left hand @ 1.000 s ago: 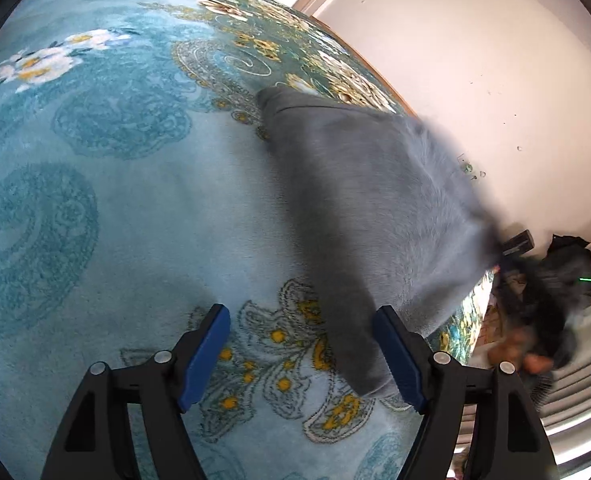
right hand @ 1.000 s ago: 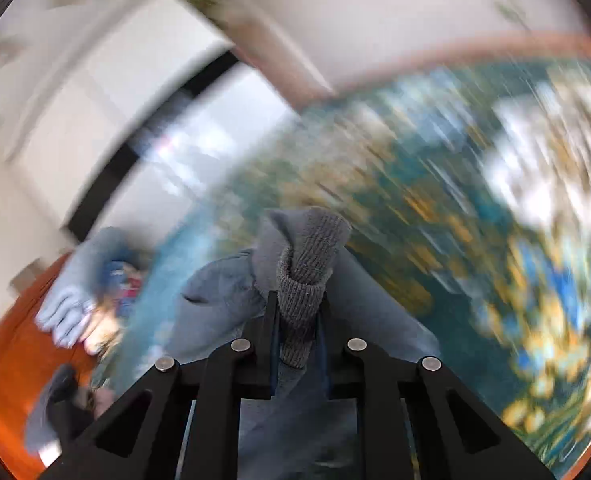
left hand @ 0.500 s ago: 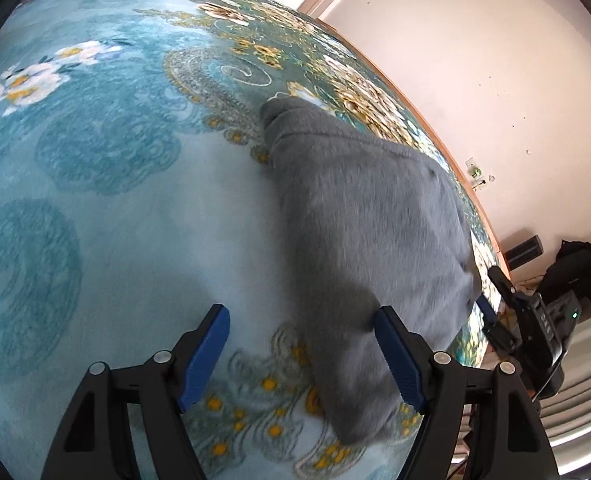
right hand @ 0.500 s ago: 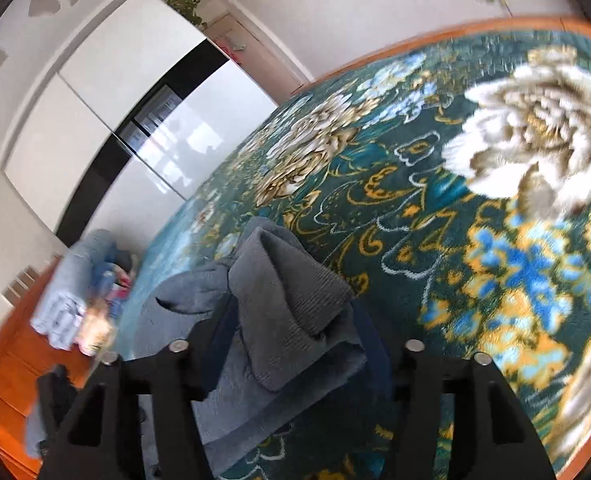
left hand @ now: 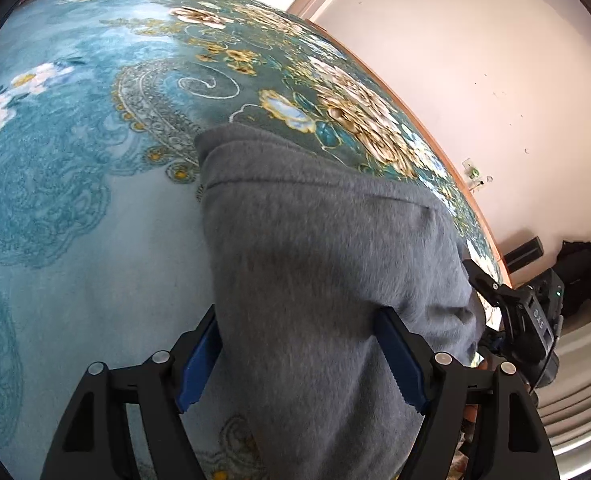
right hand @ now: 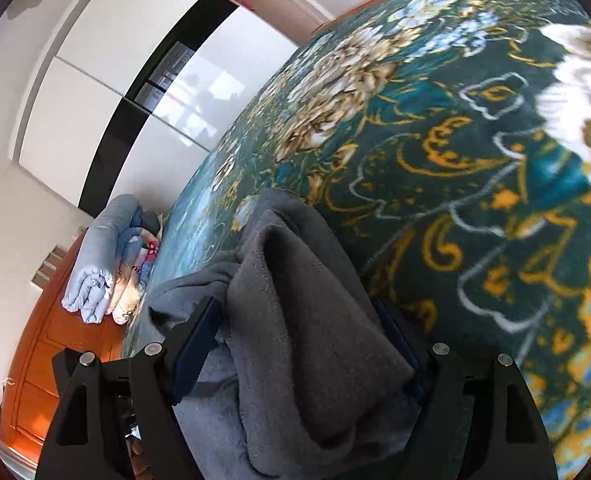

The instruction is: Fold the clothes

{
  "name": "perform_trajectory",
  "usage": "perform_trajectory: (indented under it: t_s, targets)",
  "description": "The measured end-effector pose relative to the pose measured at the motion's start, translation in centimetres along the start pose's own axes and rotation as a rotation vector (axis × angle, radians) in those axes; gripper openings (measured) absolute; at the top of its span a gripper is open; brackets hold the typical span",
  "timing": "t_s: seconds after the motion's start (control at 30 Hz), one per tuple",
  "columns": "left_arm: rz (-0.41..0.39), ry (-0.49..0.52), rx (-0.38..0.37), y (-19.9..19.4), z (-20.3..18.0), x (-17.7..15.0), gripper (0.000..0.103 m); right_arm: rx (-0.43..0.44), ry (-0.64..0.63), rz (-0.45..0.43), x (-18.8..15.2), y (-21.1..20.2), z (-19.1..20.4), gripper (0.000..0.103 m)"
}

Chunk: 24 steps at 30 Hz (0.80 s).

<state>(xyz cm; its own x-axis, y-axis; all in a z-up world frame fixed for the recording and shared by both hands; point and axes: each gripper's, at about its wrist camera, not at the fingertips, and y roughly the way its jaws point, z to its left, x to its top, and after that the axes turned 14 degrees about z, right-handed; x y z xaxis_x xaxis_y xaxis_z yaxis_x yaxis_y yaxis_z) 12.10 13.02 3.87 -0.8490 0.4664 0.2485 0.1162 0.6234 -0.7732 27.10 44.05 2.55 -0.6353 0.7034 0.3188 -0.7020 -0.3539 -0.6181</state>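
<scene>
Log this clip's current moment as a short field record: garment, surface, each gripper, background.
garment: grey fleece garment, partly folded, lying on the carpet
surface: teal floral carpet
left gripper: open, fingers straddling the garment
right gripper: open, a folded layer between its fingers
background: rolled light blue bedding at the carpet's edge

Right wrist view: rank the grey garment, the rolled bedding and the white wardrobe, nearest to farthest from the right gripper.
1. Grey garment, between the open fingers of the right gripper.
2. Rolled bedding, left, beside the carpet's edge.
3. White wardrobe, upper left, against the back wall.
</scene>
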Motion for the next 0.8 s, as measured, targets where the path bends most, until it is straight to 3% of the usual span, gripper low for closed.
perform_trajectory:
  t_s: [0.07,0.1,0.13,0.17,0.23,0.3,0.47,0.6,0.7,0.8]
  targets:
    - [-0.009,0.000,-0.010,-0.2,0.0,0.0,0.071,0.000,0.005,0.004,0.0,0.1,0.1,0.073]
    - [-0.015,0.011,-0.005,-0.3,-0.1,0.0,0.059,0.007,0.007,0.006,-0.2,0.1,0.1,0.070]
    - [-0.020,0.025,0.005,-0.3,-0.4,0.2,0.049,0.012,0.010,0.007,-0.2,0.1,0.2,0.059]
    - [-0.026,0.038,0.016,-0.2,-0.7,0.4,0.045,0.017,0.014,0.004,-0.1,0.0,0.2,0.047]
    - [-0.034,0.055,0.025,-0.5,-1.0,0.8,0.034,0.038,0.013,-0.005,0.0,-0.5,0.5,0.040]
    - [-0.044,0.062,0.007,-1.2,-1.2,1.4,0.030,0.066,0.006,-0.015,0.2,-1.2,1.0,0.036]
    - [-0.086,0.095,-0.019,-3.5,-1.5,3.5,0.028,0.140,-0.061,-0.044,2.0,-2.1,4.2,0.033]
    - [-0.176,0.128,-0.041,-6.2,-2.1,6.1,0.028,0.178,-0.099,-0.096,4.4,-2.3,6.2,0.033]
    - [-0.225,0.161,-0.017,-6.9,-2.0,8.3,0.029,0.153,-0.120,-0.132,6.1,-1.4,6.8,0.033]
    - [-0.148,0.108,0.065,-4.2,0.1,10.3,0.030,0.092,-0.072,-0.100,7.1,1.1,5.4,0.034]
